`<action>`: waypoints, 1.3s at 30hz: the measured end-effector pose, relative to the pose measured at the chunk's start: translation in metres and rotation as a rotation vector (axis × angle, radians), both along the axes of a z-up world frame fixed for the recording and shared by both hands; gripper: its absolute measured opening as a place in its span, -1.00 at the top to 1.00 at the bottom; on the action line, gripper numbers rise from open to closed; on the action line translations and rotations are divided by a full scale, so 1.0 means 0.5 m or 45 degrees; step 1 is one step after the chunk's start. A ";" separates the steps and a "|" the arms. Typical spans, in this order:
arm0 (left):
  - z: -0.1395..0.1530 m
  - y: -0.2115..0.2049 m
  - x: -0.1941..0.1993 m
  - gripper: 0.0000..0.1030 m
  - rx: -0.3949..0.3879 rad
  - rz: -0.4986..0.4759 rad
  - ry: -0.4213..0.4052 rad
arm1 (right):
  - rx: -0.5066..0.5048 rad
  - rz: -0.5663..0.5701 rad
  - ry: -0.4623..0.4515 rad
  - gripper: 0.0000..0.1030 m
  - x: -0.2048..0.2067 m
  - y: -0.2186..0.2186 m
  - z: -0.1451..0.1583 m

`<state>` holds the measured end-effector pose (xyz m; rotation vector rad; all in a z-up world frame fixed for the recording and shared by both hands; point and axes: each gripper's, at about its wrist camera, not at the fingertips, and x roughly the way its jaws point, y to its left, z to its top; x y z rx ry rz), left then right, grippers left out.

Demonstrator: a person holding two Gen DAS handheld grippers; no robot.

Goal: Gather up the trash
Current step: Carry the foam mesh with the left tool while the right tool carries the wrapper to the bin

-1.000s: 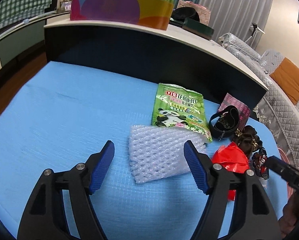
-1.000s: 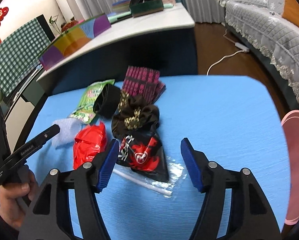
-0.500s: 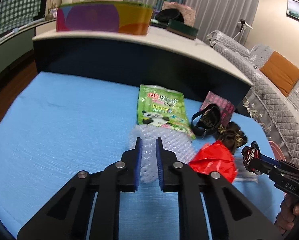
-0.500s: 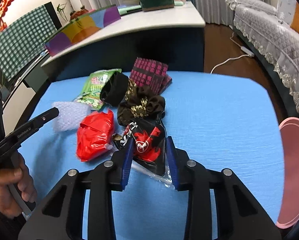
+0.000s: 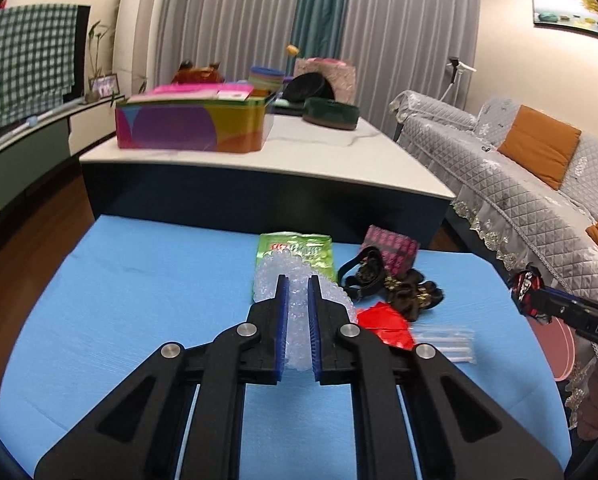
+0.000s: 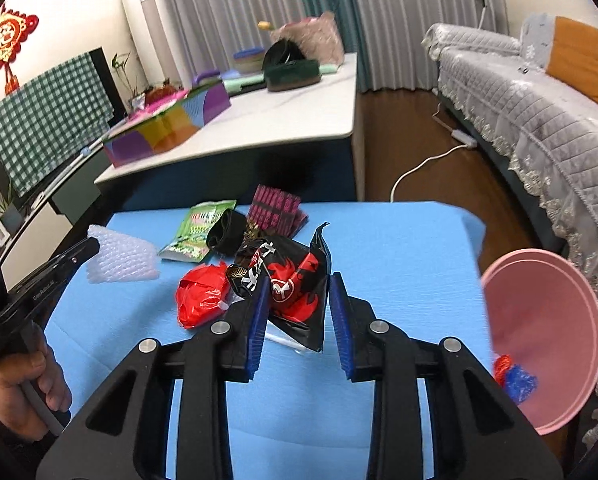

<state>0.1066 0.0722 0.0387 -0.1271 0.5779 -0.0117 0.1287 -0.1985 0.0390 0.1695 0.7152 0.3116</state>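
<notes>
My left gripper [image 5: 297, 280] is shut on a white bubble-wrap sheet [image 5: 299, 316] and holds it above the blue table [image 5: 139, 300]; the sheet also shows in the right wrist view [image 6: 121, 256]. My right gripper [image 6: 295, 280] is shut on a black-and-red snack wrapper [image 6: 295, 280] lifted off the table. A red plastic bag [image 6: 201, 298], a green snack packet [image 6: 197, 230] and a clear plastic sleeve [image 5: 445, 340] lie on the table. A pink bin [image 6: 543, 336] stands to the right of the table with some trash inside.
A black strap [image 5: 363, 272], a dark scrunchie [image 5: 413, 294] and a maroon patterned pouch [image 5: 391, 248] lie near the table's far edge. Behind is a white-topped counter [image 5: 339, 152] with a colourful box [image 5: 191, 128]. A grey sofa [image 5: 539, 184] is to the right.
Both grippers closed from open: the left on the bubble wrap, the right on the snack wrapper. Both then lifted their items off the table.
</notes>
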 end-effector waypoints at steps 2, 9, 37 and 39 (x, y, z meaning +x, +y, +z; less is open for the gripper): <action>0.009 -0.009 -0.014 0.82 0.008 -0.009 -0.018 | 0.008 -0.020 -0.018 0.40 -0.014 -0.019 0.011; 0.024 -0.048 -0.052 0.82 0.008 -0.042 -0.053 | 0.042 -0.115 -0.073 0.40 -0.061 -0.096 0.043; 0.038 -0.219 -0.045 0.82 0.011 -0.259 -0.090 | 0.009 -0.366 -0.134 0.40 -0.148 -0.286 0.053; 0.036 -0.233 -0.041 0.82 0.011 -0.274 -0.088 | 0.006 -0.388 -0.134 0.40 -0.150 -0.301 0.050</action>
